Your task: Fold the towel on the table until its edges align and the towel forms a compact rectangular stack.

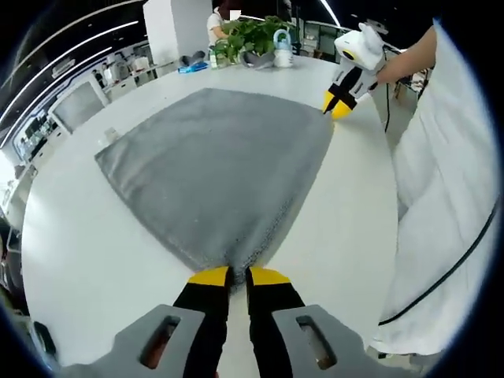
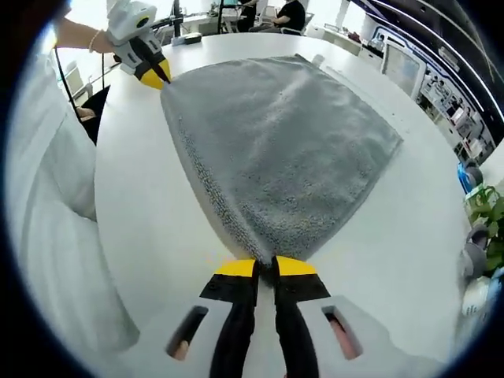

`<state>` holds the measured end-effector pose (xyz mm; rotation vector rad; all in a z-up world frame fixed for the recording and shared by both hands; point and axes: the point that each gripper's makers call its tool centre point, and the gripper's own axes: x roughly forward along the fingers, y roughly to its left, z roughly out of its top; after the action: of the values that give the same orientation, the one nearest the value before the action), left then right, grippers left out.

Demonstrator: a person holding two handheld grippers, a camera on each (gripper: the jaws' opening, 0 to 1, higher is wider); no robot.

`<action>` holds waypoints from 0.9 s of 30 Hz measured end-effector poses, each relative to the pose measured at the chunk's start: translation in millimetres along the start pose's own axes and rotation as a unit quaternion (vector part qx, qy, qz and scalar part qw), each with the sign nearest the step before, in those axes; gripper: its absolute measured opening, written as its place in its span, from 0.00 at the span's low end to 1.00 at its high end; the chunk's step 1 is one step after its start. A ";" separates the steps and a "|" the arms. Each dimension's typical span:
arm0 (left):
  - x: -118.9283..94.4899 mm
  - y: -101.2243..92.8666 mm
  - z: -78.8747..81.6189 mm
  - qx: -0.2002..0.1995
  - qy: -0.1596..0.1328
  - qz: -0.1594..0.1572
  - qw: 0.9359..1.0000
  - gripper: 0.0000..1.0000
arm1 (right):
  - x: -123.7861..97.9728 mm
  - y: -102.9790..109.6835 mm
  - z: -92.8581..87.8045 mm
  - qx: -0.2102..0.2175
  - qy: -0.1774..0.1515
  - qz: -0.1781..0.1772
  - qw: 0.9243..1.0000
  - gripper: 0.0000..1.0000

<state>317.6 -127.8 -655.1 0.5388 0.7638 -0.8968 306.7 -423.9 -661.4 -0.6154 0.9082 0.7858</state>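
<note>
Fold step in hand: both near corners of the towel gripped, ready to carry across.

The white tabletop [image 1: 79,260] carries the grey towel [image 1: 213,173], which lies flat and spread in a single layer near the person's side. The left tongs [image 1: 238,276] are pinched narrow on one near corner of the towel; the right tongs [image 2: 265,266] are pinched narrow on the adjacent corner along the same edge. The next move calls for lifting both corners together, carrying them evenly over to the far edge, and setting them down with the edges matched. Plants [image 1: 252,35] stand at the far end.
</note>
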 end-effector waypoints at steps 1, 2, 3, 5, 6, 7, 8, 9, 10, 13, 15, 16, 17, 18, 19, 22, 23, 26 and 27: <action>-0.1 0.3 -0.1 -0.001 0.000 0.001 1.000 0.07 | -0.3 0.1 -0.7 -0.002 -0.002 -0.002 1.000 0.04; -0.2 1.4 -0.1 -0.004 0.000 0.002 1.000 0.06 | -0.9 0.2 -1.3 -0.009 -0.003 -0.003 1.000 0.04; -0.3 1.9 0.0 -0.010 -0.002 0.002 1.000 0.06 | -1.3 0.0 -1.8 -0.011 -0.002 -0.004 1.000 0.03; -0.4 3.2 -0.2 -0.020 -0.001 0.004 1.000 0.05 | -2.0 0.1 -2.6 -0.015 -0.002 -0.004 1.000 0.03; -0.4 3.1 -0.2 -0.021 -0.001 0.004 1.000 0.05 | -2.4 0.0 -2.8 -0.017 -0.001 -0.004 1.000 0.02; -0.4 3.0 -0.2 -0.021 -0.001 0.004 1.000 0.05 | -2.9 -0.1 -2.9 -0.018 -0.001 -0.004 1.000 0.02; -0.5 2.8 -0.3 -0.021 0.000 0.006 1.000 0.05 | -3.3 -0.2 -3.3 -0.017 -0.001 -0.005 1.000 0.02; -0.7 2.6 -0.6 -0.020 0.001 0.007 1.000 0.05 | -3.8 0.0 -3.7 -0.016 -0.001 -0.004 1.000 0.02; -1.2 2.5 -1.2 -0.018 0.003 0.008 1.000 0.05 | -4.2 0.5 -4.1 -0.015 0.000 -0.003 1.000 0.01; -3.7 -0.6 -2.3 -0.016 0.012 0.005 1.000 0.04 | -6.5 0.9 -4.8 -0.022 0.002 -0.005 1.000 0.01; -6.3 -3.4 -3.2 -0.013 0.018 0.002 1.000 0.03 | -7.1 2.9 -5.4 -0.025 0.004 -0.002 1.000 0.01; -7.3 -4.3 -3.4 -0.013 0.020 0.001 1.000 0.03 | -7.9 3.7 -5.7 -0.027 0.005 -0.001 1.000 0.01; -8.9 -5.4 -3.5 -0.015 0.021 0.000 1.000 0.03 | -8.4 4.2 -5.8 -0.030 0.005 -0.001 1.000 0.00; -10.1 -6.1 -3.1 -0.017 0.022 -0.001 1.000 0.03 | -9.6 4.9 -5.8 -0.031 0.006 -0.001 1.000 0.00; -12.1 -7.3 -1.9 -0.021 0.023 -0.001 1.000 0.03 | -10.9 5.2 -5.5 -0.031 0.006 -0.001 1.000 0.00; -17.5 -9.7 -0.3 -0.026 0.027 -0.005 0.999 0.03 | -18.1 4.8 -3.6 -0.026 0.001 -0.001 1.000 0.00; -21.0 -10.9 1.3 -0.028 0.027 -0.006 0.999 0.03 | -21.7 4.3 -2.2 -0.023 -0.002 -0.001 1.000 0.00; -28.6 -12.3 6.2 -0.035 0.021 -0.008 0.999 0.03 | -28.8 3.3 -0.4 -0.020 -0.009 0.000 1.000 0.00; -30.6 -13.1 8.2 -0.040 0.018 -0.008 0.999 0.03 | -31.6 2.8 0.3 -0.020 -0.010 -0.001 1.000 0.00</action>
<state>297.3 -125.5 -627.6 0.4803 0.8335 -0.8698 292.5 -432.4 -634.3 -0.6425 0.8746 0.8092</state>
